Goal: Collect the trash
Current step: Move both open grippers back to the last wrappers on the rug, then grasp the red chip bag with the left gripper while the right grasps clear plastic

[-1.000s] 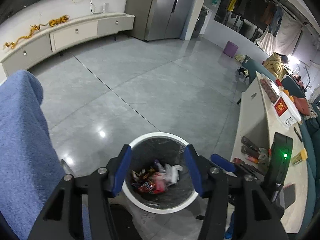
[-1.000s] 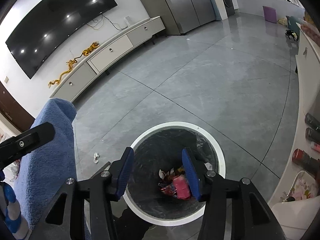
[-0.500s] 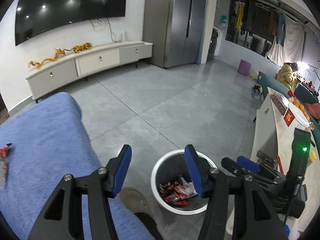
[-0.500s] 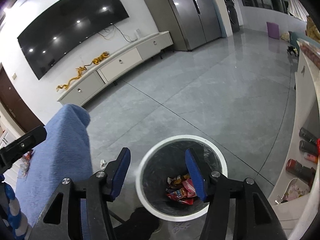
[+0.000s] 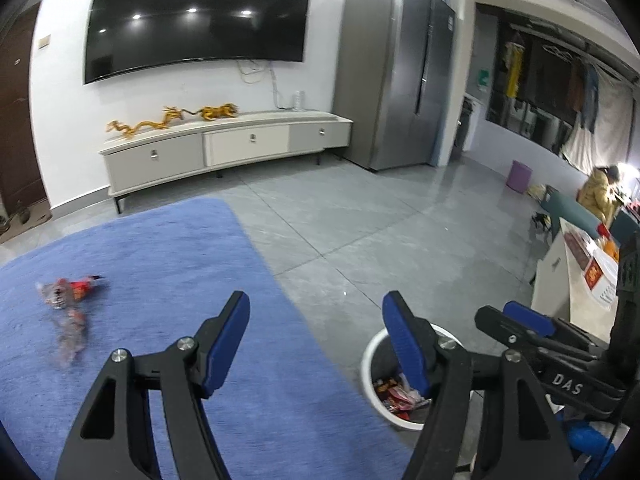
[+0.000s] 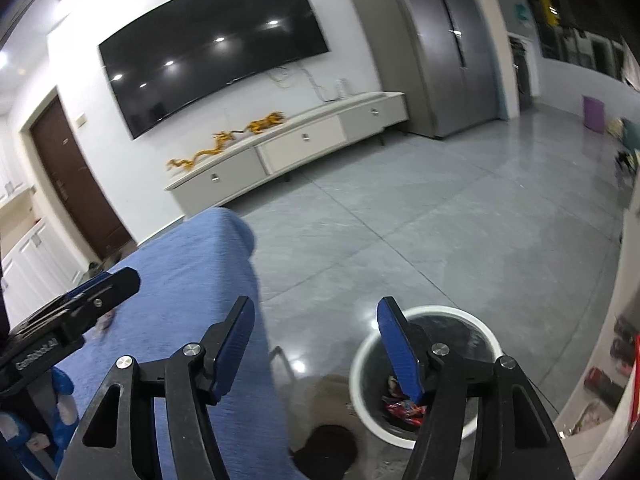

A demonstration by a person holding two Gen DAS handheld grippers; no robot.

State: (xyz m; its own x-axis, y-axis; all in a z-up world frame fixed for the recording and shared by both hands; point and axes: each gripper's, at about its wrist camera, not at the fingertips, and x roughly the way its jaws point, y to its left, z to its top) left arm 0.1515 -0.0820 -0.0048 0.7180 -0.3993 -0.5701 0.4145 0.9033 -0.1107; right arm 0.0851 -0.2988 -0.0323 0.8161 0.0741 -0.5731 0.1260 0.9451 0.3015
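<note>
A white trash bin (image 5: 370,364) with wrappers inside stands on the grey floor, low right in the left wrist view, and it also shows in the right wrist view (image 6: 362,354). A red and clear wrapper (image 5: 71,289) and a clear wrapper (image 5: 72,330) lie on the blue cloth surface (image 5: 168,264) at the left. My left gripper (image 5: 316,336) is open and empty, above the cloth's right edge. My right gripper (image 6: 316,334) is open and empty, between cloth and bin. The right gripper shows in the left wrist view (image 5: 528,326).
A white TV cabinet (image 5: 224,148) with gold dragon figures stands at the far wall under a large TV (image 5: 196,16). A grey fridge (image 5: 400,72) is at the back right. A white table (image 5: 580,280) with items runs along the right. A dark shoe (image 6: 326,446) is by the bin.
Both grippers have risen and swung left, away from over the bin toward the blue cloth. The wrappers on the cloth have come into the left wrist view. Both stayed open.
</note>
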